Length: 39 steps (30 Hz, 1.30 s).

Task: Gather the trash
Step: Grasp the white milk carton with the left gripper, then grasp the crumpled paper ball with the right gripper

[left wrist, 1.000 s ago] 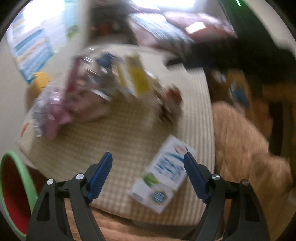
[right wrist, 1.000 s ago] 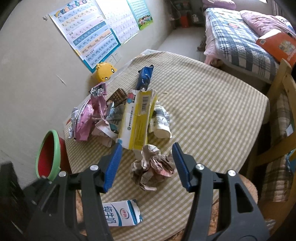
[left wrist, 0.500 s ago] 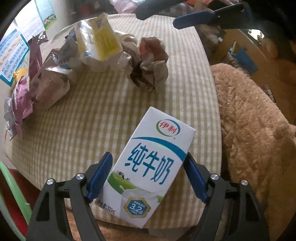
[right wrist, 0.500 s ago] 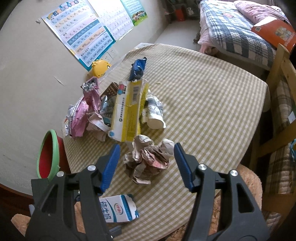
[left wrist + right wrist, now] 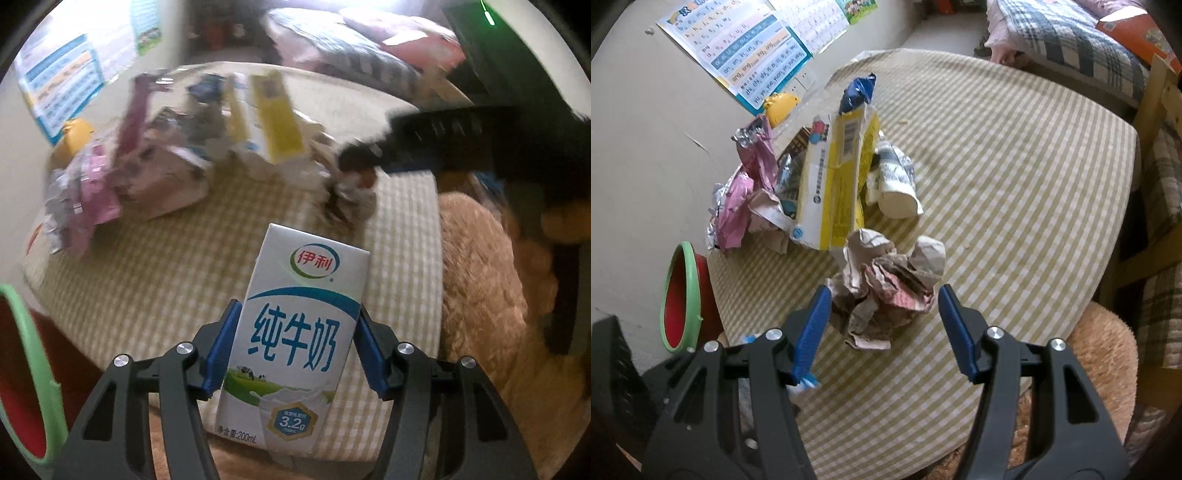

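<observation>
My left gripper (image 5: 295,347) is shut on a white and blue milk carton (image 5: 299,332), held upright at the near edge of the checked table (image 5: 155,280). My right gripper (image 5: 882,325) is open, its blue fingers on either side of a crumpled paper ball (image 5: 886,291); I cannot tell if they touch it. Behind the ball lies a trash pile: a flattened yellow box (image 5: 838,184), pink foil wrappers (image 5: 738,199), a paper cup (image 5: 897,184) and a blue wrapper (image 5: 858,90). The right gripper also shows in the left wrist view (image 5: 428,144), over the paper ball (image 5: 347,195).
A green-rimmed red bin (image 5: 681,299) stands below the table's left edge; it also shows in the left wrist view (image 5: 22,369). A tan fluffy stool (image 5: 1104,354) is at the near right, a wooden chair (image 5: 1160,110) and a bed (image 5: 1067,40) beyond. Posters (image 5: 750,51) hang on the wall.
My left gripper has shut on the milk carton and lifted it upright. My right gripper has moved down so its fingers flank the crumpled paper ball.
</observation>
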Each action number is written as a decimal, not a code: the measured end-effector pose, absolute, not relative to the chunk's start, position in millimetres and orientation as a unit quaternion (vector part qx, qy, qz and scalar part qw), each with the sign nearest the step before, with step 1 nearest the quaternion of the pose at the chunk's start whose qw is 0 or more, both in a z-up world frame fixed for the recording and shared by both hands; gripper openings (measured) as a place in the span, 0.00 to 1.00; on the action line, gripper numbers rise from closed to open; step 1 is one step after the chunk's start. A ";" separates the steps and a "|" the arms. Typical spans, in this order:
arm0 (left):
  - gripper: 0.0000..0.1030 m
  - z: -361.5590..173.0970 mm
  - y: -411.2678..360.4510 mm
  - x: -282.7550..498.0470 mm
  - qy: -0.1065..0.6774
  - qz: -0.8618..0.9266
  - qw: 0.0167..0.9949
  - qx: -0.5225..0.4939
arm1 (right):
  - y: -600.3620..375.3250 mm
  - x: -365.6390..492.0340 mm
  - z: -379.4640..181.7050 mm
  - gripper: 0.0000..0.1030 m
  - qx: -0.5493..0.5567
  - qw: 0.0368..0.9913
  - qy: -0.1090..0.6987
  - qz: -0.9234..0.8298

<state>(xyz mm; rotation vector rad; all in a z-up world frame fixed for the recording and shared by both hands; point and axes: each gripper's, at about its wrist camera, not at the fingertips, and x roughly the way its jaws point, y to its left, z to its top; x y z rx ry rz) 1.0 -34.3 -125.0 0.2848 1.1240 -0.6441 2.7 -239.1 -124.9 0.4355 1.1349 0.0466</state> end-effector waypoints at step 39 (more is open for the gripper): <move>0.55 -134.4 -5.9 12.3 0.524 -0.200 0.826 0.052 | -235.1 12.8 -152.7 0.60 0.209 0.801 0.561 0.028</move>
